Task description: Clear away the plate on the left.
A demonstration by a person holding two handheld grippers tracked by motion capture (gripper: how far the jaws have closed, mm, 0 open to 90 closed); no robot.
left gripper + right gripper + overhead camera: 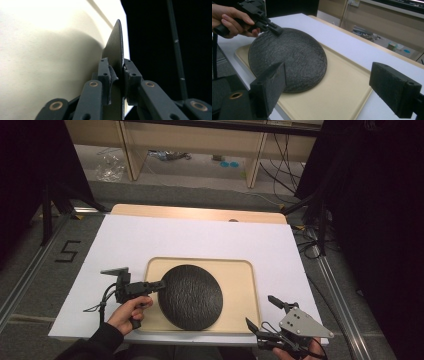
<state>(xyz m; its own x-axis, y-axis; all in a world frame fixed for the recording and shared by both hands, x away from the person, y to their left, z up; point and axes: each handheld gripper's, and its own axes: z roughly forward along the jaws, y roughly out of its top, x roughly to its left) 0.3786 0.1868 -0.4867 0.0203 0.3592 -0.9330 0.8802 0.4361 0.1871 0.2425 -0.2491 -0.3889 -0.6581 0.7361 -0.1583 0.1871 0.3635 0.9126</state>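
Left gripper (159,284) pinches the near-left rim of the black plate (192,296), which sits on the tan tray (240,285). Right gripper (272,312) hangs wide open at the table (200,237) edge. Best to lift slowly, keeping the rim level.

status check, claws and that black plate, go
Left claw shut on black plate rim. Right claw open, off the tray's near right corner. Nothing in the way.

Black tongs (159,284), brass-ringed pivots, trailing cables; grey plate (299,321); dark sleeve (95,345).
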